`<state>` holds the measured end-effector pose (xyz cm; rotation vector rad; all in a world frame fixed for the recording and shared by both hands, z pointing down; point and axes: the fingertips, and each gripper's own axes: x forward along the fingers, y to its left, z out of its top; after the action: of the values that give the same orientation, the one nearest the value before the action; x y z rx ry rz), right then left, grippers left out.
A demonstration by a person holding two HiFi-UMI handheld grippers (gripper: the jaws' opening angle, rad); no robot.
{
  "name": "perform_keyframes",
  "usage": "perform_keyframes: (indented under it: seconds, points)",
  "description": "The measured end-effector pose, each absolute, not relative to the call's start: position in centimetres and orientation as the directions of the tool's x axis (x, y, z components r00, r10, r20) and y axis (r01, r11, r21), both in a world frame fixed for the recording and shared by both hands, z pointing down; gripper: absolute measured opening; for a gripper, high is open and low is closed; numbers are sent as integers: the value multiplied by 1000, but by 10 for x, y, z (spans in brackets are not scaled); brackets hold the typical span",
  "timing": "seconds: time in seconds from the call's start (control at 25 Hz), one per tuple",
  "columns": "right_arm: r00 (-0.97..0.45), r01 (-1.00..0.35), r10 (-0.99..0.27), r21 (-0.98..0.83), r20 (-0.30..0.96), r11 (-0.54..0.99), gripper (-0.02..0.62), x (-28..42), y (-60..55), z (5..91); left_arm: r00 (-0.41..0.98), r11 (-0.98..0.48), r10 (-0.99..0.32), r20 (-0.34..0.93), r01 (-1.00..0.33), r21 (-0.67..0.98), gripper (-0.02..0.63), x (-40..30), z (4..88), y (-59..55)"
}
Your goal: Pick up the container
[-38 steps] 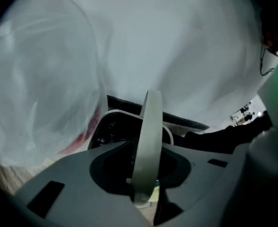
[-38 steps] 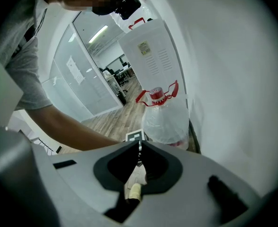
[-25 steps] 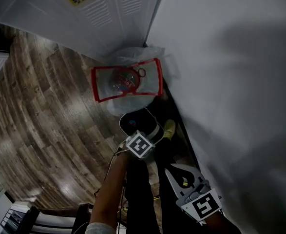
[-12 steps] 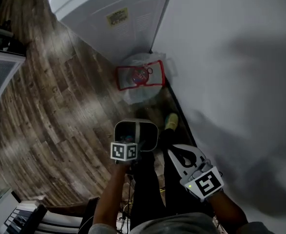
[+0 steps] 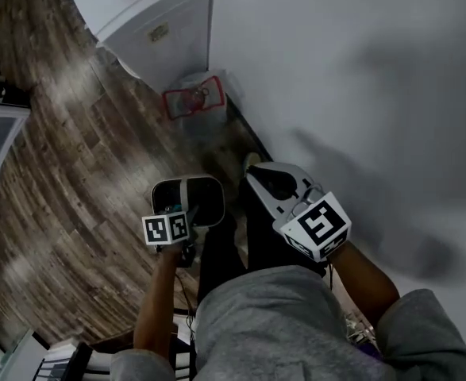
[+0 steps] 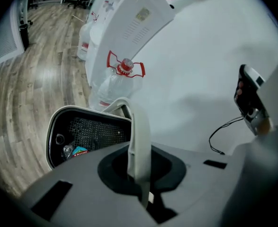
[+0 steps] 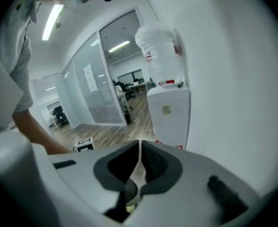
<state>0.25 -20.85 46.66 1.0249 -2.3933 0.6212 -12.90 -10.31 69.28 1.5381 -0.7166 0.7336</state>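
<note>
White wall point(image 5: 360, 54) borders wood-plank floor point(image 5: 66, 157). Water dispenser point(image 5: 157, 30) stands against the wall. Water bottle point(image 5: 194, 101), fitted with a red carry handle, lies on the floor just beside the dispenser. Container point(image 6: 86, 134), black mesh-lined with small litter inside, hangs clear of the floor in front of the person. Left gripper point(image 6: 139, 174): clamped on the container's grey handle point(image 6: 139, 131). Right gripper point(image 7: 139, 167): jaws together, nothing between them.

Container point(image 6: 97, 130): pale-rimmed bin, black mesh-lined inside, small wrappers at the bottom. It hangs tilted by its pale handle point(image 6: 138, 126), clamped in your left tool point(image 6: 141, 174).
</note>
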Motion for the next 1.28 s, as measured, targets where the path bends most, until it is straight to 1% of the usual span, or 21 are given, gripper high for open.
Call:
perform_keyframes:
  seconds: [0.12, 0.28, 0.64, 0.84, 1.04, 1.28]
  points:
    - [-596, -762, -581, -164, 554, 626, 34, 11, -210, 435, 610, -57, -66, 790, -793, 607, 22, -134, 657, -101]
    - [-558, -797, -645, -120, 522, 593, 34, 23, -208, 397, 618, -12, -103, 779, -784, 621, 22, -140, 617, -94]
    - [-475, -871, -767, -105, 431, 481, 34, 51, -194, 324, 634, 48, -163, 756, -760, 648, 21, -151, 561, -82]
    - [-431, -893, -808, -57, 402, 447, 34, 65, -179, 289, 637, 55, -185, 748, -754, 655, 21, -156, 543, -74]
    - [-420, -898, -826, -38, 375, 439, 34, 85, -173, 258, 621, 87, -208, 755, -757, 647, 22, -157, 539, -72]
    - [-455, -887, -823, -90, 339, 454, 34, 109, -180, 252, 574, 158, -274, 772, -765, 624, 21, -144, 527, -72]
